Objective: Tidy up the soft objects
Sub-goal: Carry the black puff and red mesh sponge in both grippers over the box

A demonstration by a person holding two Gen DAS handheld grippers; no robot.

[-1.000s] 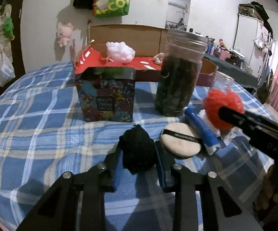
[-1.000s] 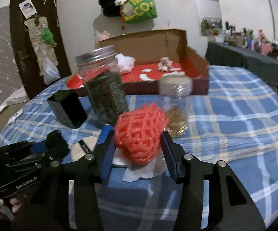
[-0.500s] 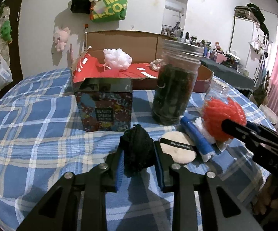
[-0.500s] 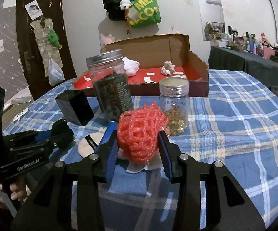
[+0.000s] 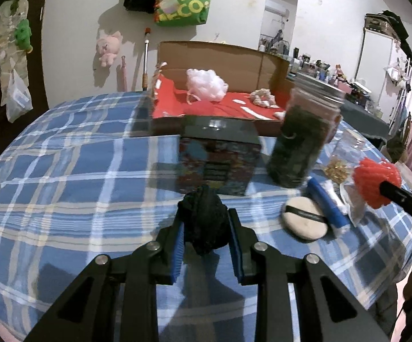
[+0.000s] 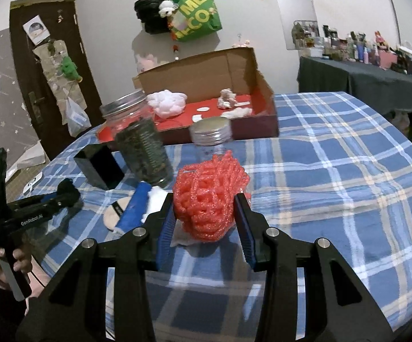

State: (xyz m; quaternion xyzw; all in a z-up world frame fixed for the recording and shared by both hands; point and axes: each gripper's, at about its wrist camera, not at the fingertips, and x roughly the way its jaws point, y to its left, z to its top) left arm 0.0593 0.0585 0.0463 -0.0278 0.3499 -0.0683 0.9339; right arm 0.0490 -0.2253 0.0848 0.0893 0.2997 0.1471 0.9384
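Observation:
My left gripper point(image 5: 206, 228) is shut on a black soft ball point(image 5: 204, 218) and holds it above the blue plaid tablecloth point(image 5: 63, 171). My right gripper point(image 6: 206, 213) is shut on a red mesh puff point(image 6: 210, 199), also lifted; the puff shows in the left wrist view point(image 5: 375, 181). A cardboard box with a red lining point(image 6: 206, 108) stands at the back and holds a white puff point(image 6: 167, 102) and a small pale scrunchie point(image 6: 227, 98). The left gripper shows in the right wrist view point(image 6: 66, 196).
A dark patterned box point(image 5: 218, 159), a tall jar of dark contents point(image 5: 302, 142) and a small jar with a metal lid point(image 6: 210, 135) stand in front of the cardboard box. A beige powder puff point(image 5: 304, 222), a blue tube point(image 5: 327, 203) and white paper lie on the cloth.
Both grippers have risen from the table with their soft objects held. The red puff has come up off the white paper; the black ball has come up off the cloth.

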